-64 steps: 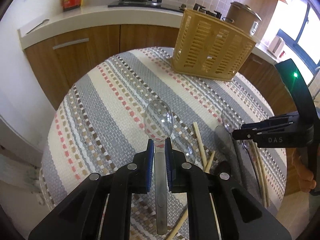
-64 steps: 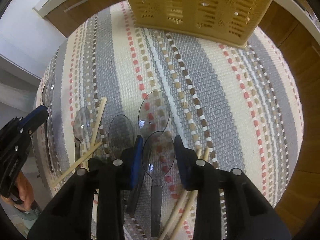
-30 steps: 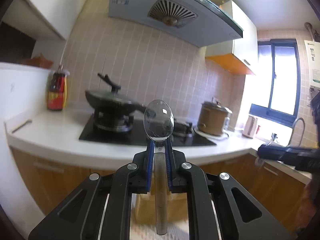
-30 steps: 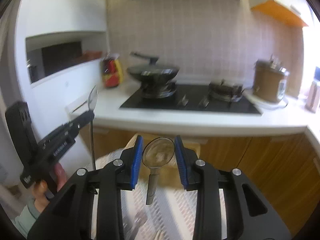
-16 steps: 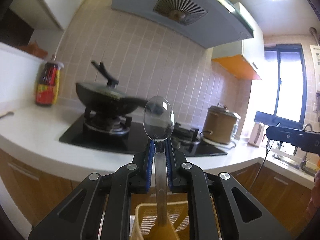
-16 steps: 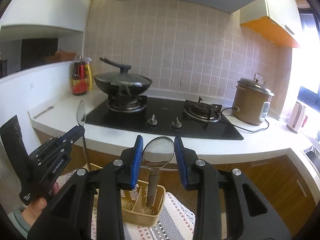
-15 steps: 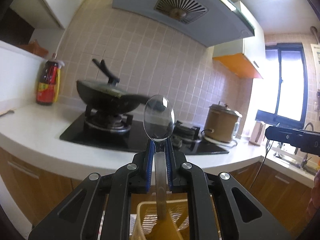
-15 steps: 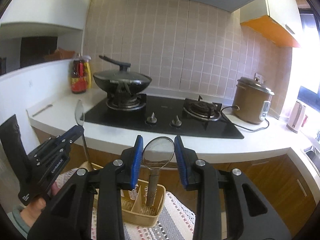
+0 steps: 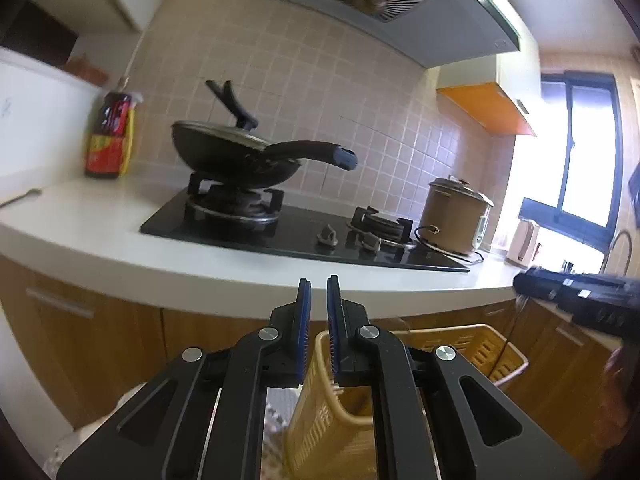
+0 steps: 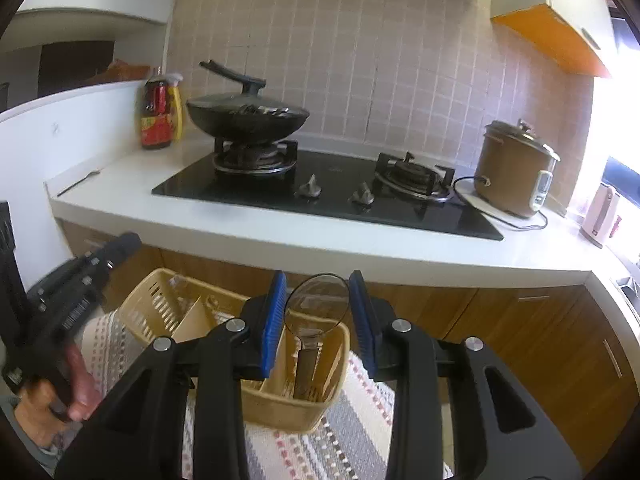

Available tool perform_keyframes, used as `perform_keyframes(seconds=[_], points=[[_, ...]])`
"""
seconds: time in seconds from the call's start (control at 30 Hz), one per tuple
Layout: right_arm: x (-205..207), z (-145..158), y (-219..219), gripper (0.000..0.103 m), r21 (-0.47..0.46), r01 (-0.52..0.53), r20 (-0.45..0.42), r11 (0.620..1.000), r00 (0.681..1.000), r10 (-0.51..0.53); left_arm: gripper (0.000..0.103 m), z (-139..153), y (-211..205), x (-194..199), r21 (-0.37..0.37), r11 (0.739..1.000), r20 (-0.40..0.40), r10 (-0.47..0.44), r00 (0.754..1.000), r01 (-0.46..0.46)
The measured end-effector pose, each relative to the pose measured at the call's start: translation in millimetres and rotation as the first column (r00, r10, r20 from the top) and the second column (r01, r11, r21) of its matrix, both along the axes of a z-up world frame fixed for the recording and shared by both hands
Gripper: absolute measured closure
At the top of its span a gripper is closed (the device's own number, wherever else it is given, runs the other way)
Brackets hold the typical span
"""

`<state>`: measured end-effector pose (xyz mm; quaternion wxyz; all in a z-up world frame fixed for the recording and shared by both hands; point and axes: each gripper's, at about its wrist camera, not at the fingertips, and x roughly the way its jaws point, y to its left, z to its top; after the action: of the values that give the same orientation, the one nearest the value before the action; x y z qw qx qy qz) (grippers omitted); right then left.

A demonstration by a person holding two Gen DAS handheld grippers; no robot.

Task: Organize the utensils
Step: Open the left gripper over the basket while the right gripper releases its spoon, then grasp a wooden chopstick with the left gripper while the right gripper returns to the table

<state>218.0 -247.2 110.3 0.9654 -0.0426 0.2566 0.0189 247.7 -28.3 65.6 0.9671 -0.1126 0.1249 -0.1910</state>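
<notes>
While the left gripper (image 9: 317, 312) stands empty with jaws a narrow gap apart, the right gripper (image 10: 318, 312) is wide open around a clear spoon (image 10: 316, 308) standing upright in the yellow basket (image 10: 296, 404) on the striped cloth (image 10: 340, 444).

A matte black plastic left gripper (image 9: 317, 304) fills the lower centre of the left wrist view, with ridged blue pads (image 9: 305, 320) and round silver screws. The matching black right gripper (image 10: 318, 312) fills lower centre of the right wrist view. At lower left, a bare-skinned hand (image 10: 76, 392) with a grey cuff.
</notes>
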Motion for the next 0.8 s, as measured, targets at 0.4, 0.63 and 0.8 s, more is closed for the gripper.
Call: perform_keyframes(seconds=[0.4, 0.63, 0.8], points=[[-78.2, 28.6, 4.2, 0.039, 0.024, 0.006, 0.063, 1.000, 0.998, -0.008, 0.050, 42.8, 43.7, -113.2, 0.111, 0.994, 0.016, 0.009, 1.000, -0.010], [-124.7, 5.9, 7.9, 0.039, 0.046, -0.007, -0.063, 0.999, 0.998, 0.010, 0.051, 11.6, 53.1, -152.3, 0.204, 0.968, -0.247, -0.094, 0.964, 0.147], [-137.0, -30.4, 6.7, 0.047, 0.144, -0.030, -0.223, 0.989, 0.973, 0.062, 0.062, -53.9, 48.7, -168.2, 0.302, 0.907, -0.516, -0.103, 0.850, 0.294]])
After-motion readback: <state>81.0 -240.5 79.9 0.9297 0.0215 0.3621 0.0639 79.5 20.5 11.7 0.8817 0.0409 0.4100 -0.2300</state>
